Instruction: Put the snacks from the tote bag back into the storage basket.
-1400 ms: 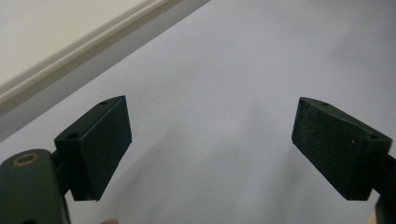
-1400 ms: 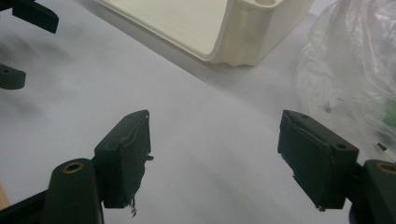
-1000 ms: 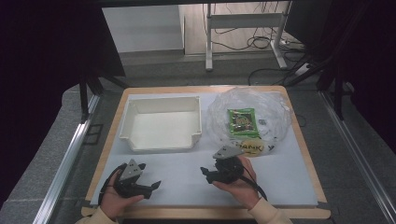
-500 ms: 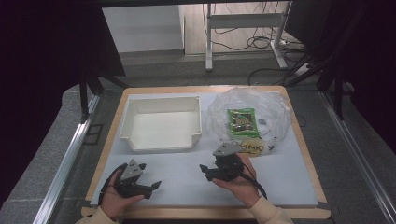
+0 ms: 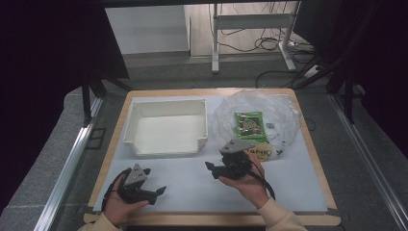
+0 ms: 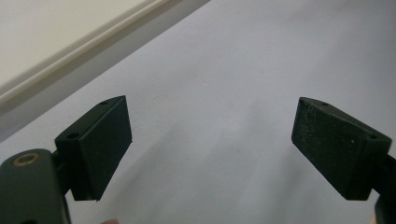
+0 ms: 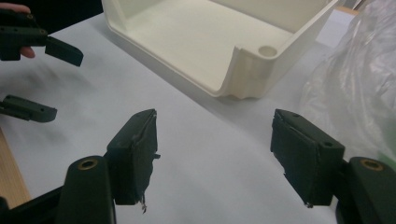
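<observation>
My right gripper (image 5: 212, 168) has lifted slightly off the desk (image 5: 288, 192), jaws just narrowing but still wide and empty. Left gripper (image 5: 159, 190) waits open near the front edge; I judge the snack packet (image 5: 248, 125) in the plastic bag (image 5: 284, 113) comes next.

Cream-white bin (image 5: 166, 126); clear bag (image 5: 257, 115) holding a green packet (image 5: 248, 125). Black grippers, left (image 5: 156, 194) and right (image 5: 210, 169), above a pale grey mat (image 5: 192, 187) on the wood-edged desk (image 5: 317, 163).

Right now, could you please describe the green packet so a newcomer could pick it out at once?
Start at the white mat on the table. At its far right, beside the white bin, lies a crumpled clear plastic bag. The green packet lies flat at that bag's middle, beyond the right gripper; it is the one bright green, printed thing there.
</observation>
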The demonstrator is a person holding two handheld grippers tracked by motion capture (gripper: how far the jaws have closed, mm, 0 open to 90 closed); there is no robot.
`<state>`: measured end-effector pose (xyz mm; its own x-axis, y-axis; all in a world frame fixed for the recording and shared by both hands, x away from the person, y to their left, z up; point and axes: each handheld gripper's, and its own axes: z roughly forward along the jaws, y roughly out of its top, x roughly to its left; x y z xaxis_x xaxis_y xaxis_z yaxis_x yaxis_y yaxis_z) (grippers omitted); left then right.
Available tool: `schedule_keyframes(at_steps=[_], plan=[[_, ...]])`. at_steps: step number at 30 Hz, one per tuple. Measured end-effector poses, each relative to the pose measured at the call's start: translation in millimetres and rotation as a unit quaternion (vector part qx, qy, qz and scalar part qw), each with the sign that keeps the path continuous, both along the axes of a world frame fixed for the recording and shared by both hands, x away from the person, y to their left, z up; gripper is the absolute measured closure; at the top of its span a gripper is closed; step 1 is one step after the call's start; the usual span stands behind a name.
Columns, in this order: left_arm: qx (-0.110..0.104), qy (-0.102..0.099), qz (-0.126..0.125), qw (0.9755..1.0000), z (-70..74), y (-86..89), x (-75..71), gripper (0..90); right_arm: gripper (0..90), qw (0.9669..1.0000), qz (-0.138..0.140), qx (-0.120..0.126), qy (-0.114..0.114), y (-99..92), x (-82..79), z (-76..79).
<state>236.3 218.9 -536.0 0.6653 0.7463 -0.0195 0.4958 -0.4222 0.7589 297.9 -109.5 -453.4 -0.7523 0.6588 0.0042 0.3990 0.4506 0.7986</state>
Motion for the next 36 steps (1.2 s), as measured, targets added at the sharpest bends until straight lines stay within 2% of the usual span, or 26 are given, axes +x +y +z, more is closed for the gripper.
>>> schedule_keyframes(at_steps=[17,36], plan=[[0.002,0.0,0.0,1.0,-0.5,-0.7,0.2,12.3,33.2,0.9999,-0.008,0.01,-0.006,-3.0,7.3,16.4],[0.001,0.001,-0.001,1.0,0.4,-0.9,-0.1,12.2,33.6,0.9992,-0.02,0.026,-0.02,-10.1,23.1,42.6]])
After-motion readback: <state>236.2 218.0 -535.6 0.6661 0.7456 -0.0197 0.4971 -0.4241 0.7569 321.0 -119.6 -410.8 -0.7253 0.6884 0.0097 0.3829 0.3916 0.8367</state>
